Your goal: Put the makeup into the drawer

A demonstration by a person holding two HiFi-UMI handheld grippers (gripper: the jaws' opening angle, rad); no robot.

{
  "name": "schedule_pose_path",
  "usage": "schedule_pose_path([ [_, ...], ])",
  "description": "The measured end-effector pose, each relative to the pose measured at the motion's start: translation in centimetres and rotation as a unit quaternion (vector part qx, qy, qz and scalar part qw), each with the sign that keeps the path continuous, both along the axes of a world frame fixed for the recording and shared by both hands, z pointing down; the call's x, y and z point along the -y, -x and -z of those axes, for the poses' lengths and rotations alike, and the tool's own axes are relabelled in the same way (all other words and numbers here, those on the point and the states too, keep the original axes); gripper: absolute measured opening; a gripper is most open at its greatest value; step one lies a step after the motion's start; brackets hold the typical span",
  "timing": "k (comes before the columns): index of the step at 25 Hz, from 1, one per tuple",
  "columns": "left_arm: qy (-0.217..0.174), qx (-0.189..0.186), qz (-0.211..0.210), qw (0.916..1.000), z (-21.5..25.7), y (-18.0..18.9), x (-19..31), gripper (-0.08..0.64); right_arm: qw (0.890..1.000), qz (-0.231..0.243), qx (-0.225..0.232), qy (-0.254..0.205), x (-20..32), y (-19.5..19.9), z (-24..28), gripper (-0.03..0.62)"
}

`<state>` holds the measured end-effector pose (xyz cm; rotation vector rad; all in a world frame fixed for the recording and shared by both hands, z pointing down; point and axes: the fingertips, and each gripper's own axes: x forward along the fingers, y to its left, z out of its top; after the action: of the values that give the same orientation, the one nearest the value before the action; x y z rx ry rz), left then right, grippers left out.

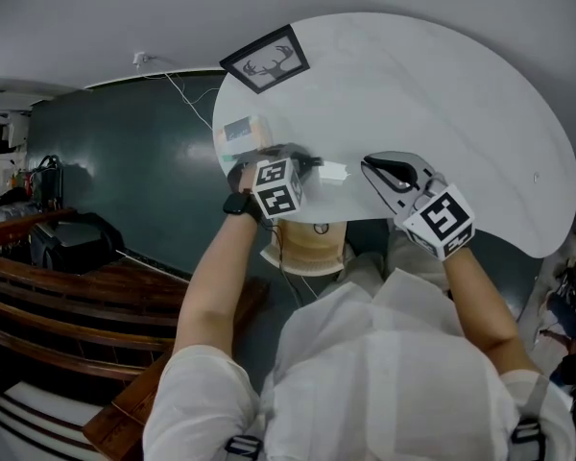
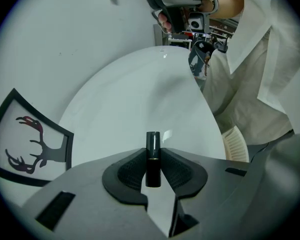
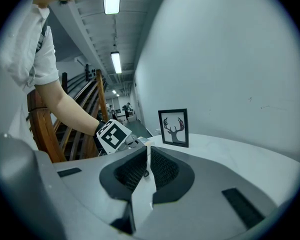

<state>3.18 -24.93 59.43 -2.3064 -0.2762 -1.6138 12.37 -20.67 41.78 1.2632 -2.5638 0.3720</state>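
A slim black lipstick tube (image 2: 153,143) stands upright between the pads of my left gripper (image 2: 153,168), which is shut on it above the white table (image 2: 140,94). In the head view that gripper (image 1: 290,164) points steeply down beside a small pale box (image 1: 242,133) near the table's left edge; the tube itself is hidden there. My right gripper (image 1: 382,173) hovers over the table's near edge to the right, pointing at the left one. Its jaws (image 3: 149,165) are together with nothing between them.
A black-framed deer-antler picture (image 1: 265,59) stands at the table's far left corner, also in the left gripper view (image 2: 32,146). A small white object (image 1: 333,173) lies between the grippers. A wicker basket (image 1: 312,243) sits under the table's near edge. Wooden stairs run at the left.
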Motion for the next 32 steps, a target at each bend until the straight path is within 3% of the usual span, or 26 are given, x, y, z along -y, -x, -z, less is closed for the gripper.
schedule_pose_path([
  [16, 0.017, -0.014, 0.075, 0.9969, 2.1, 5.7, -8.1, 0.098, 0.997, 0.076, 0.007, -0.005, -2.8, 6.0, -0.2, 0.011],
  [23, 0.037, -0.001, 0.071, 0.9968, 0.2, 7.7, -12.8, 0.097, 0.996, 0.094, 0.006, -0.004, -4.1, 7.9, -0.3, 0.011],
  [32, 0.064, 0.024, 0.060, 0.9959, -4.7, 8.0, -17.1, 0.097, 0.996, 0.093, -0.006, 0.003, -5.0, 7.0, -1.4, 0.011],
])
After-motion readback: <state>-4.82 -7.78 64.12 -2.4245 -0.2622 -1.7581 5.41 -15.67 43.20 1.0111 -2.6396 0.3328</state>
